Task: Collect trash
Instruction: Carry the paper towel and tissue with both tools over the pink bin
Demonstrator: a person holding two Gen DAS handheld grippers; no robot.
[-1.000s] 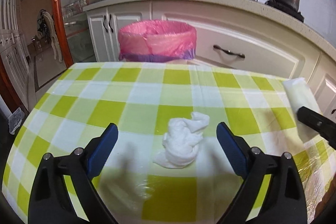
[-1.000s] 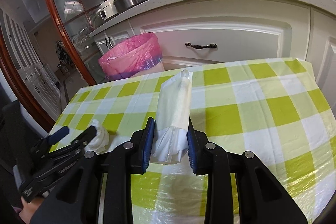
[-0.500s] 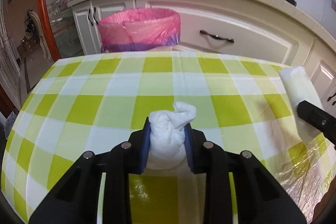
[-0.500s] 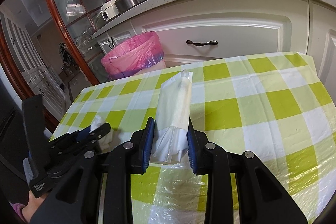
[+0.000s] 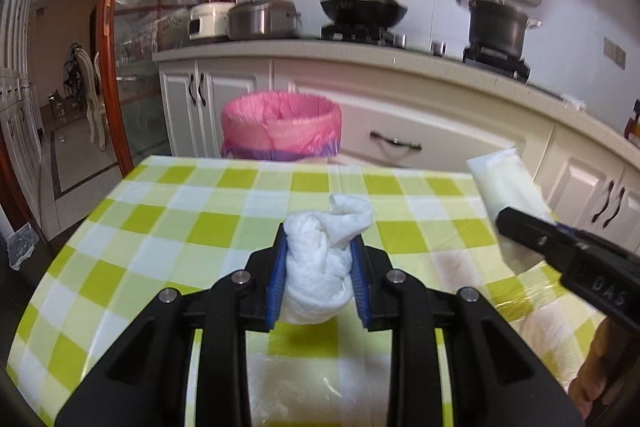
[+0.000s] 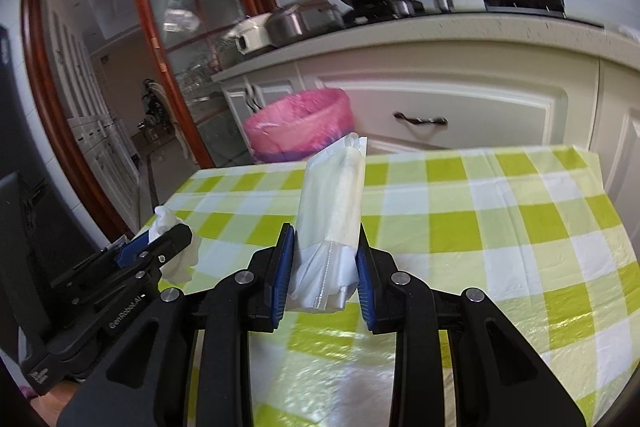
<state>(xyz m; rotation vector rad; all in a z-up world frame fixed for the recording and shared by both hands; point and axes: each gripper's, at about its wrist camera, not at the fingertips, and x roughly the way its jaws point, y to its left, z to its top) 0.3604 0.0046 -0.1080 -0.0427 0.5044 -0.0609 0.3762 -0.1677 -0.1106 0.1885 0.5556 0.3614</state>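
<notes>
Left tongs (image 5: 318,281): closed on a crumpled tissue (image 5: 320,263), pinched between the 2 blue pads, held above the table.
Right tongs (image 6: 324,277): closed on a white plastic wrapper (image 6: 332,203) that sticks up and forward past the fingertips.
Table (image 5: 168,227): green, white and yellow checked cloth under a glossy clear cover; nothing else lies on it in either view.
Bin (image 5: 280,127): pink bag over a purple band, on the floor just beyond the table's far edge, in front of white cabinets (image 5: 224,99).
Room: kitchen counter (image 5: 400,67) with a rice cooker, a steel pot, a black wok and a dark stockpot; red-framed glass door (image 6: 120,75) to the left.
Change: 1 second ago the left tongs stood wide around the tissue lying on the cloth; now they grip it and both tongs sit higher, with more of the counter and hood in view. The wrapper was already gripped.
</notes>
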